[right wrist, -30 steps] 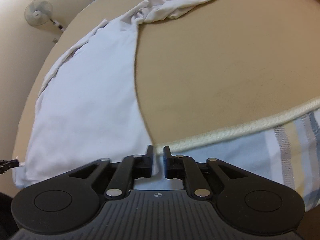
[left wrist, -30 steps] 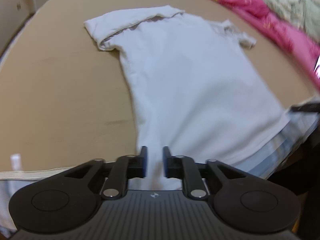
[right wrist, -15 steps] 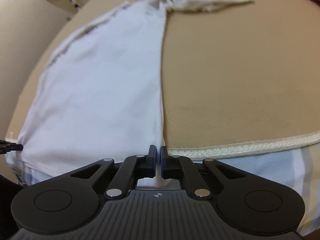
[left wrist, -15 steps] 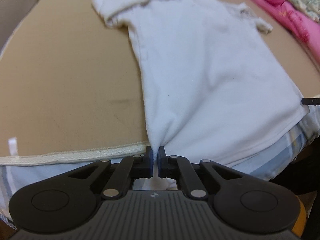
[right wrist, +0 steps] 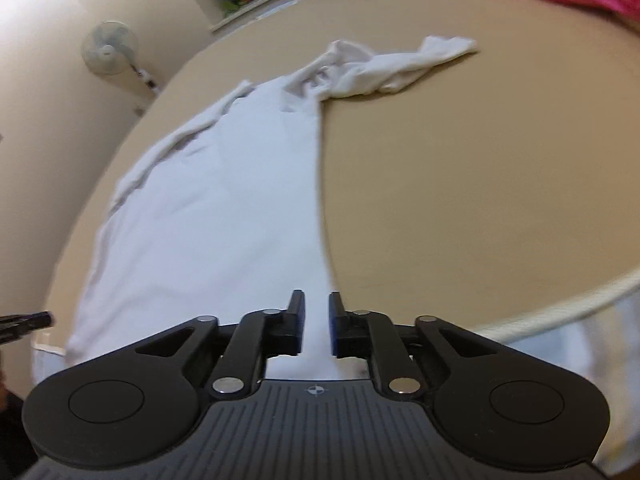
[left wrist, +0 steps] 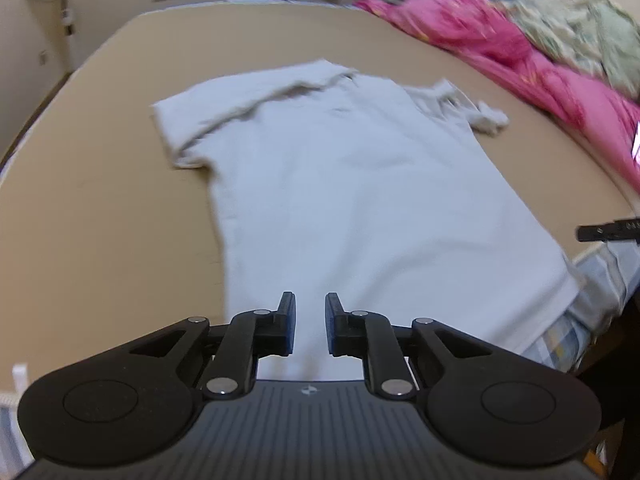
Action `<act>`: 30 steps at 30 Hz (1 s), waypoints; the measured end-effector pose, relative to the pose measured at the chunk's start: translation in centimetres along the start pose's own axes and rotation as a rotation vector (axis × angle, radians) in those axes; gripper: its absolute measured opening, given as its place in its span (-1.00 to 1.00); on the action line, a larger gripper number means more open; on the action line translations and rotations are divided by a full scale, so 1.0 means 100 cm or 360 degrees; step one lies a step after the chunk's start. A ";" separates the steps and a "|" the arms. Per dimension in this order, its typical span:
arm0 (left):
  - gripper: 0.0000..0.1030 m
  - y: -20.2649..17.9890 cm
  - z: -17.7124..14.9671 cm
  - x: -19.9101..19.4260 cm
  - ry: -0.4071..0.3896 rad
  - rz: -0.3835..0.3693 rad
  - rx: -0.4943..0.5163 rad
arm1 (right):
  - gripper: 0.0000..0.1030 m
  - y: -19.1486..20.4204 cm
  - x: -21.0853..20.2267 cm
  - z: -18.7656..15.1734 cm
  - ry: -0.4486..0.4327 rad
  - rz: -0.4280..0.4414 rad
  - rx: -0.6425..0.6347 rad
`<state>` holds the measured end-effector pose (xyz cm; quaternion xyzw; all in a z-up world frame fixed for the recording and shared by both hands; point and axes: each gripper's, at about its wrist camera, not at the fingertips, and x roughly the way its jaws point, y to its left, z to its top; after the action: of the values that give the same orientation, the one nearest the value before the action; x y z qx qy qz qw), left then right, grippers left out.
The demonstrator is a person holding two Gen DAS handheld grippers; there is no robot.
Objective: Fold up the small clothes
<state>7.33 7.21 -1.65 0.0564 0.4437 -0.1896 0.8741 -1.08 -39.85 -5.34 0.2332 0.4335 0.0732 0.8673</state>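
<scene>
A white t-shirt (left wrist: 340,184) lies flat on the tan bed cover (left wrist: 100,220), collar at the far end and hem towards me. Its left sleeve is folded over; the right sleeve (right wrist: 400,68) is bunched. My left gripper (left wrist: 310,300) hovers over the hem's left corner. Its jaws are opening, with a narrow gap and no cloth pinched between them. My right gripper (right wrist: 316,298) hovers over the hem's right corner, also opening, and the shirt (right wrist: 224,208) shows flat through its gap. Each gripper's tip shows at the edge of the other's view.
A pink blanket (left wrist: 520,52) and a patterned quilt (left wrist: 580,32) are heaped at the far right. The cover's cream piped edge (right wrist: 560,312) runs along the near side above a striped sheet (left wrist: 592,300). A standing fan (right wrist: 108,48) is by the wall.
Half a second ago both grippers were shut on the hem's corners. Now both have let go, their jaws stand apart, and both have drawn up and back from the shirt.
</scene>
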 end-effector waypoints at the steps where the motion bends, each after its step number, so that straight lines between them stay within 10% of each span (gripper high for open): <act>1: -0.60 -0.007 0.002 0.007 0.0026 0.0006 0.0045 | -0.55 0.004 0.010 -0.001 0.0076 -0.0001 -0.0038; 5: -0.49 -0.024 0.004 0.045 0.0213 0.0072 0.0128 | -0.63 0.021 0.054 -0.010 0.0377 -0.0271 -0.0266; 15: -0.38 -0.044 0.052 0.056 -0.0140 0.0185 0.0025 | -0.71 0.009 0.017 0.065 -0.0356 -0.0201 0.0103; 30: -0.15 -0.046 0.077 0.112 -0.0057 0.0412 0.0057 | -0.41 -0.061 0.100 0.170 -0.0503 -0.0200 0.0489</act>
<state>17.36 -2.22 -5.66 0.1255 0.4135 -0.0839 0.8979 17.96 -47.75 -6.60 0.3436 0.3119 -0.0854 0.8817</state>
